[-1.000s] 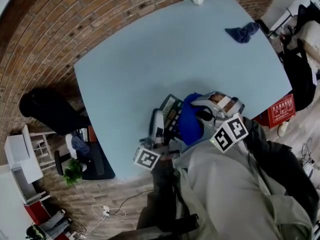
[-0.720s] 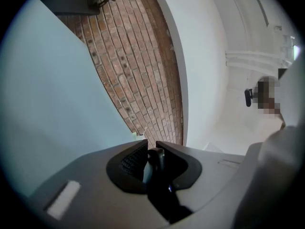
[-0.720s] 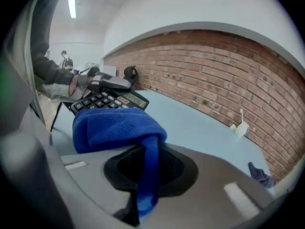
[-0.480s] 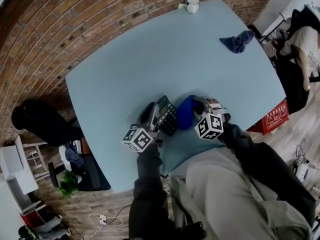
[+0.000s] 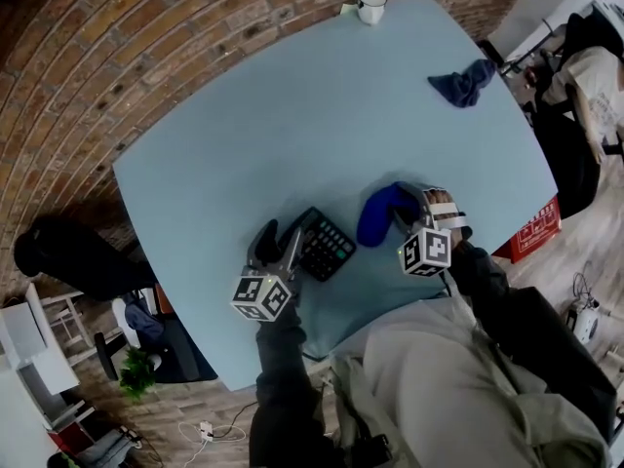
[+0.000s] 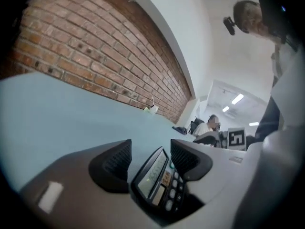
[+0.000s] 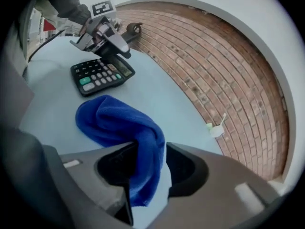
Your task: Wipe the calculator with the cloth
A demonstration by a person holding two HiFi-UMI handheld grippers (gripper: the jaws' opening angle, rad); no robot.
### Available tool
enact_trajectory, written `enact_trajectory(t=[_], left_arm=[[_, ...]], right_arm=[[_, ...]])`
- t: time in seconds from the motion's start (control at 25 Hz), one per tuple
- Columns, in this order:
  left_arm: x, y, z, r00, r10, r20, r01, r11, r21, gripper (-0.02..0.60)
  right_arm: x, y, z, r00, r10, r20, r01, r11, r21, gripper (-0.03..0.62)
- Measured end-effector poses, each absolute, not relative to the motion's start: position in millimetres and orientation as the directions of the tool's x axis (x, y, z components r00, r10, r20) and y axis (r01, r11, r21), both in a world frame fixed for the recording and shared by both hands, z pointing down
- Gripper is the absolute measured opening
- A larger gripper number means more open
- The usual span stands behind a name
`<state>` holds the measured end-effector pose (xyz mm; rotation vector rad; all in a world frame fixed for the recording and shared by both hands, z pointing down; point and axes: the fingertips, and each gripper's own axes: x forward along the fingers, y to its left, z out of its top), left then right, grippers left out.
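The black calculator (image 5: 323,244) lies flat on the light blue table (image 5: 292,115), near its front edge. My left gripper (image 5: 282,242) sits at the calculator's left end. In the left gripper view the calculator (image 6: 157,174) lies between the jaws of that gripper (image 6: 150,151), which have just been opening, and the pads stand off it. The bright blue cloth (image 5: 381,213) rests bunched on the table right of the calculator. My right gripper (image 5: 416,206) is at the cloth's right end. Its jaws (image 7: 151,149) have just been opening; the cloth (image 7: 121,120) hangs loosely between them.
A white mug (image 5: 371,6) with a spoon stands at the table's far edge. A dark blue cloth (image 5: 464,80) lies at the far right corner. A seated person (image 5: 590,76) and a red box (image 5: 532,230) are beyond the right edge.
Both grippers came down from near the body to the table with calculator and cloth. The calculator now lies flat, the cloth rests beside it, and both pairs of jaws stand wider.
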<state>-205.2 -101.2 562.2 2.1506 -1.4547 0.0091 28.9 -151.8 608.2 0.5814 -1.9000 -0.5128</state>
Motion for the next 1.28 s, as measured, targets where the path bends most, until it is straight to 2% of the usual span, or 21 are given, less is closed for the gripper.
enact_trajectory(t=[0.12, 0.2, 0.28, 0.36, 0.44, 0.52, 0.6, 0.72, 0.8, 0.96, 1.16, 1.28], left_arm=[[-219.8, -91.6, 548.8, 0.351, -0.872, 0.341, -0.927, -0.273, 0.256, 0.243], [-235.3, -82.1, 530.7, 0.28, -0.914, 0.292, -0.945, -0.21, 0.251, 0.198], [-247.7, -68.5, 511.3, 0.211, -0.954, 0.211, -0.936, -0.136, 0.324, 0.115], [-254.6, -52.8, 499.8, 0.149, -0.978, 0.144, -0.907, -0.077, 0.415, 0.057], [-252.9, -37.4, 494.6, 0.103, -0.99, 0.093, -0.867, -0.043, 0.496, 0.013], [-244.4, -24.2, 491.0, 0.073, -0.996, 0.057, -0.822, -0.027, 0.569, 0.012], [-233.6, -13.8, 490.8, 0.059, -0.998, 0.037, -0.778, -0.023, 0.628, 0.005], [-213.4, -2.4, 496.7, 0.061, -0.997, 0.037, -0.731, -0.019, 0.682, 0.002], [-203.5, 2.5, 494.2, 0.067, -0.998, 0.022, -0.717, -0.032, 0.696, 0.002], [-202.0, 12.4, 481.6, 0.047, -0.998, -0.039, -0.687, -0.061, 0.724, 0.002], [-196.7, 26.4, 463.4, 0.043, -0.996, -0.082, -0.676, -0.09, 0.731, 0.0], [-192.4, 31.9, 456.3, 0.056, -0.994, -0.092, -0.686, -0.106, 0.72, 0.0]], right_arm=[[42.5, -145.0, 602.4, -0.31, -0.544, 0.779, -0.121, 0.836, 0.536, 0.172], [43.0, -139.3, 584.7, -0.35, -0.532, 0.771, -0.177, 0.846, 0.503, 0.172], [32.9, -127.3, 561.7, -0.453, -0.496, 0.741, -0.297, 0.868, 0.399, 0.165], [9.9, -112.0, 536.5, -0.612, -0.408, 0.678, -0.411, 0.896, 0.169, 0.155], [-17.3, -100.5, 502.2, -0.76, -0.346, 0.55, -0.441, 0.897, -0.044, 0.155], [-38.1, -94.1, 471.3, -0.825, -0.331, 0.459, -0.425, 0.897, -0.117, 0.155], [-50.8, -92.6, 479.9, -0.806, -0.301, 0.51, -0.393, 0.916, -0.08, 0.156], [-40.6, -87.6, 538.3, -0.645, -0.244, 0.725, -0.324, 0.946, 0.03, 0.156], [-24.5, -77.9, 551.6, -0.59, -0.255, 0.766, -0.306, 0.949, 0.08, 0.156], [-8.9, -64.6, 534.7, -0.672, -0.329, 0.663, -0.362, 0.927, 0.093, 0.153], [-2.5, -63.1, 491.5, -0.771, -0.419, 0.48, -0.44, 0.895, 0.074, 0.01], [-5.6, -56.1, 482.6, -0.809, -0.395, 0.435, -0.438, 0.899, 0.002, 0.002]])
